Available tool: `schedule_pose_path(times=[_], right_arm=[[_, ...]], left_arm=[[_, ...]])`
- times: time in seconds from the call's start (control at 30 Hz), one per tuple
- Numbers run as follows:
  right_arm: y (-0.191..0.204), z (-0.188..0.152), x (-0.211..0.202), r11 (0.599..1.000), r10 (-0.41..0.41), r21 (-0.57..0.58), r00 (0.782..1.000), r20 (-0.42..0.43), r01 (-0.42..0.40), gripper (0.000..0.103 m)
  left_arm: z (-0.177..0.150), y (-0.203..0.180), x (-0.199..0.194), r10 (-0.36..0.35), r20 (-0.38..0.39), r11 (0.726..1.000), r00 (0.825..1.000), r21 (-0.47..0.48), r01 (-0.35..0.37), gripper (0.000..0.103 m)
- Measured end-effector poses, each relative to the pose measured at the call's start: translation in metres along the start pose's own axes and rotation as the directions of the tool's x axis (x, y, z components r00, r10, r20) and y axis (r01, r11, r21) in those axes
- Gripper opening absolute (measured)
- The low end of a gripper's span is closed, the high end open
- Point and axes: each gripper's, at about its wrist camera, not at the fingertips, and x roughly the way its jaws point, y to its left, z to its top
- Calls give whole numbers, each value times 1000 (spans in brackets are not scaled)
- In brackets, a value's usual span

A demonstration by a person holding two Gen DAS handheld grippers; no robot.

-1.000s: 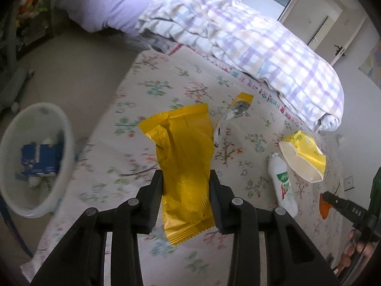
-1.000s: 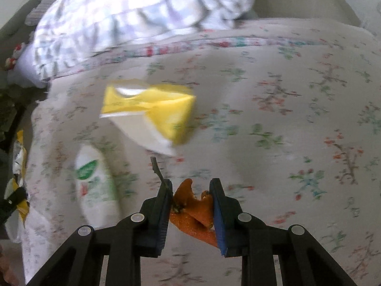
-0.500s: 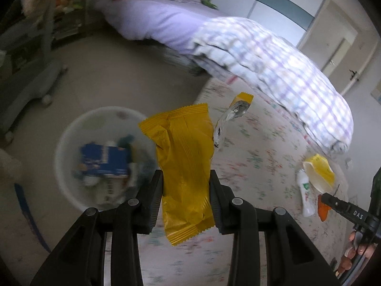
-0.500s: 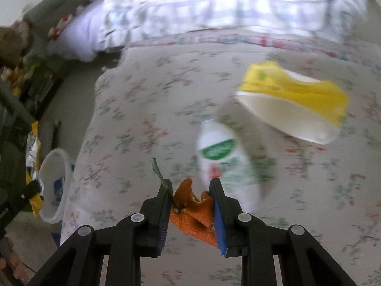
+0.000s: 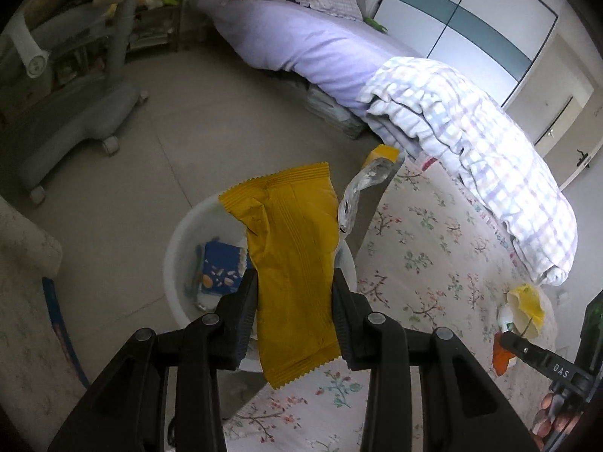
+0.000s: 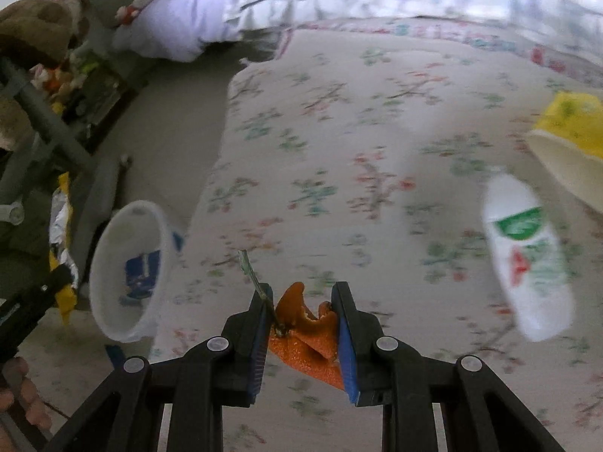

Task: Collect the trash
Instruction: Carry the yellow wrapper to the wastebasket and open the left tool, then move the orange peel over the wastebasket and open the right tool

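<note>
My left gripper (image 5: 294,282) is shut on a yellow snack wrapper (image 5: 292,263) with a torn silver strip, held above the white trash bin (image 5: 177,248) on the floor. The bin holds a blue package (image 5: 220,273). My right gripper (image 6: 301,297) is shut on an orange peel (image 6: 305,327) above the floral bed; it also shows in the left wrist view (image 5: 503,352). The bin shows in the right wrist view (image 6: 124,271) at the left. A white bottle (image 6: 527,260) and a yellow-and-white cup (image 6: 569,143) lie on the bed at the right.
The floral bedspread (image 6: 339,150) fills the middle. A checked quilt (image 5: 471,150) lies rolled along its far side. A purple mattress (image 5: 301,45) sits behind, and a grey wheeled chair base (image 5: 71,113) stands on the tiled floor at left.
My left gripper has swung left off the bed with the wrapper, now over the bin. My right gripper has turned left with the peel, bringing the bin into view.
</note>
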Motion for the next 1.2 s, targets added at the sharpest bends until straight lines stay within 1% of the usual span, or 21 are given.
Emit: schedule_pose_path(times=[0.07, 0.17, 0.23, 0.3, 0.33, 0.4, 0.53, 0.57, 0.63, 0.77, 0.93, 1.07, 1.1, 1.17, 1.2], right_arm=[[11, 0, 6, 1000, 14, -13, 1000, -5, -14, 29], [24, -2, 14, 999, 26, -27, 1000, -9, -27, 29], [30, -3, 18, 999, 34, -35, 999, -13, -35, 29], [37, -4, 23, 998, 40, -45, 999, -15, -41, 29], [40, -5, 27, 998, 43, -52, 999, -18, -43, 29], [49, -6, 34, 996, 65, -55, 997, -29, -66, 29], [63, -8, 44, 992, 115, -54, 992, -46, -117, 29], [67, -9, 48, 989, 133, -50, 990, -53, -136, 29], [77, -9, 55, 983, 174, -43, 983, -64, -177, 29], [99, -5, 69, 971, 230, -50, 969, -93, -236, 29], [130, 1, 87, 958, 262, -90, 959, -111, -272, 29], [147, 6, 101, 956, 260, -112, 958, -121, -273, 29], [153, 8, 104, 954, 260, -122, 958, -122, -275, 30], [160, 12, 109, 948, 272, -136, 954, -129, -289, 33], [162, 13, 110, 944, 281, -140, 951, -127, -298, 42]], left_arm=[[0, 0, 0, 20, 11, 1000, 1000, 0, -20, 46], [2, 1, -2, 62, 26, 998, 998, 3, -62, 57], [2, 4, -5, 93, 39, 996, 995, 12, -93, 75], [3, 9, -8, 109, 52, 993, 993, 27, -111, 83], [3, 14, -10, 129, 59, 991, 990, 32, -131, 84], [5, 24, -13, 154, 59, 987, 986, 30, -156, 85], [4, 43, -16, 200, 28, 979, 979, 21, -201, 86], [3, 49, -15, 219, 15, 976, 976, 20, -219, 86], [2, 56, -17, 235, 3, 972, 972, 16, -235, 86], [-1, 66, -23, 255, 9, 967, 967, 26, -255, 86], [-4, 74, -30, 273, 26, 961, 962, 46, -274, 86], [-3, 76, -34, 277, 35, 959, 960, 47, -278, 86], [-3, 77, -36, 277, 40, 959, 960, 46, -279, 86], [-2, 79, -38, 280, 47, 959, 959, 43, -282, 91], [-2, 80, -39, 279, 50, 959, 959, 41, -281, 97]])
